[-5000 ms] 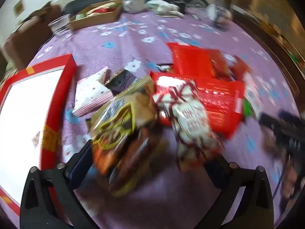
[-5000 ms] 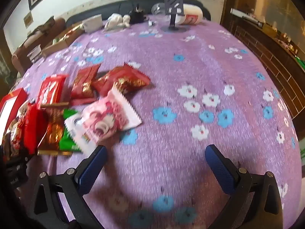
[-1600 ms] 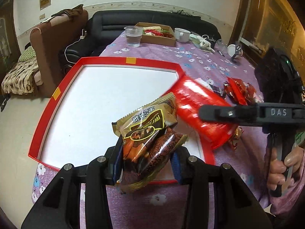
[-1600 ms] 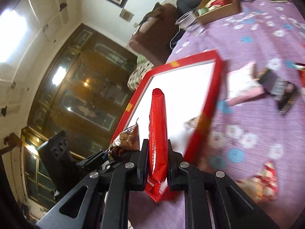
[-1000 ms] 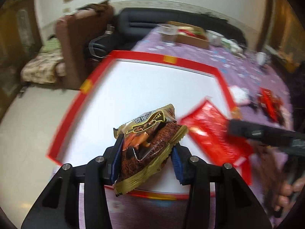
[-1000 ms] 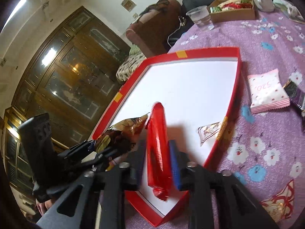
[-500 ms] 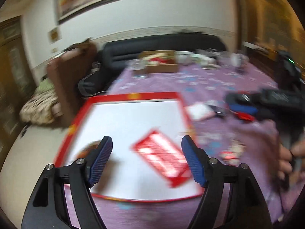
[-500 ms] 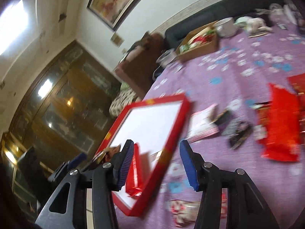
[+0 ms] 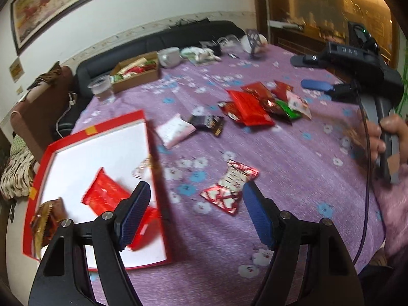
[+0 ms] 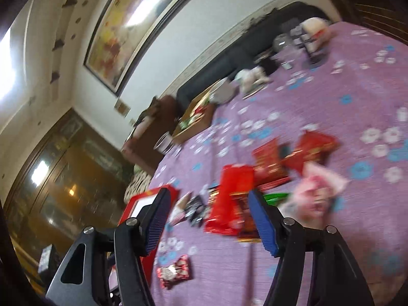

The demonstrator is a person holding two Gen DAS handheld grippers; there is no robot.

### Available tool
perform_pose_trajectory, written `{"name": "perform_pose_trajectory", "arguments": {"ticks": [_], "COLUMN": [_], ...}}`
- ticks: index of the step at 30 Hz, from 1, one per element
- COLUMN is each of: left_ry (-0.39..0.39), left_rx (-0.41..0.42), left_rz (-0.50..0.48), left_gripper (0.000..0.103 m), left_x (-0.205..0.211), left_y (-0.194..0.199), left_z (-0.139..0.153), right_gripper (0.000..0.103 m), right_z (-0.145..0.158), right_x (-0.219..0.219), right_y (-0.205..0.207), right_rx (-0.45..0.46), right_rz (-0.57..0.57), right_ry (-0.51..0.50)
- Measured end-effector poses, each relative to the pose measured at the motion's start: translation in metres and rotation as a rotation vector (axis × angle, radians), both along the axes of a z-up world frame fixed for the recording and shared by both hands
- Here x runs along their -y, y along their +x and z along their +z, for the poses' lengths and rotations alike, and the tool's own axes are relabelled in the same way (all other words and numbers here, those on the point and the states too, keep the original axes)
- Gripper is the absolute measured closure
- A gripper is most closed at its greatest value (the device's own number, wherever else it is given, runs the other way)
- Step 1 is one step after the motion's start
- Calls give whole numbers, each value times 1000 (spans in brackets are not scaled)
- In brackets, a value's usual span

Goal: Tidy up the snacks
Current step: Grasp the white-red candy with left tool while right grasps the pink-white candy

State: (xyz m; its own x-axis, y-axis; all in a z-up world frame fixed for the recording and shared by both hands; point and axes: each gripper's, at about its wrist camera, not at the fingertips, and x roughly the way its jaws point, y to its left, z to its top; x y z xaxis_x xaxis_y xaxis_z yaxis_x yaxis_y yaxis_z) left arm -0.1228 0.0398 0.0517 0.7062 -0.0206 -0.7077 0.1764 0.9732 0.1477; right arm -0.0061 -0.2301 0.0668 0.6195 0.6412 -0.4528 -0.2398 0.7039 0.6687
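Observation:
The red-rimmed white tray point(image 9: 88, 137) lies at the left and holds a red snack pack point(image 9: 107, 191) and a brown snack bag point(image 9: 47, 219). My left gripper point(image 9: 195, 211) is open and empty above the purple tablecloth, with a red-and-white candy pack point(image 9: 229, 186) just ahead of it. My right gripper point(image 10: 209, 219) is open and empty, held over a pile of red, pink and green snack packs point(image 10: 267, 176). That pile point(image 9: 262, 102) and the right gripper point(image 9: 313, 72) also show in the left wrist view.
A pink packet point(image 9: 174, 130) and a dark packet point(image 9: 209, 123) lie beside the tray. A cardboard box of snacks point(image 9: 135, 72), a clear cup point(image 9: 102, 90) and a bowl point(image 9: 169, 56) stand at the table's far edge. A black sofa point(image 9: 158, 40) lies beyond.
Both grippers have let go of their packs, which now lie in the tray. Both have opened and swung right, away from the tray toward the loose snacks on the cloth.

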Motion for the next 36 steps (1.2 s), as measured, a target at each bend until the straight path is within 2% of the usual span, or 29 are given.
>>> {"name": "perform_pose_trajectory", "arguments": {"ticks": [4,8,14,25,27,29,31,32,36], "left_ry": [17,52,44,7,-12,-36,-69,-85,-79], "left_rx": [-55,-79,-108,-173,-181,-194,-208,-210,-190], "left_rz": [-18,-28,-80,-117,-120,-120,-127,-134,-149], "left_gripper": [28,28,28,28,28,28,34,40,72], "left_x": [12,20,23,22,21,19,16,15,21], "left_y": [10,20,33,52,55,57,58,57,52], "left_z": [-13,-21,-26,-42,-45,-45,-46,-46,-44], "right_gripper": [37,37,37,38,41,54,58,64,67], "right_z": [-11,-30,-46,-47,-47,-47,-48,-48,-47], "right_x": [25,31,30,12,7,3,1,-1,3], "right_y": [5,17,24,27,28,28,28,28,27], "right_rx": [-74,-182,-248,-202,-189,-179,-169,-167,-163], "right_rz": [-106,-137,-155,-179,-186,-198,-203,-204,-209], "right_ry": [-25,-69,-107,-201,-234,-291,-318,-330,-323]}}
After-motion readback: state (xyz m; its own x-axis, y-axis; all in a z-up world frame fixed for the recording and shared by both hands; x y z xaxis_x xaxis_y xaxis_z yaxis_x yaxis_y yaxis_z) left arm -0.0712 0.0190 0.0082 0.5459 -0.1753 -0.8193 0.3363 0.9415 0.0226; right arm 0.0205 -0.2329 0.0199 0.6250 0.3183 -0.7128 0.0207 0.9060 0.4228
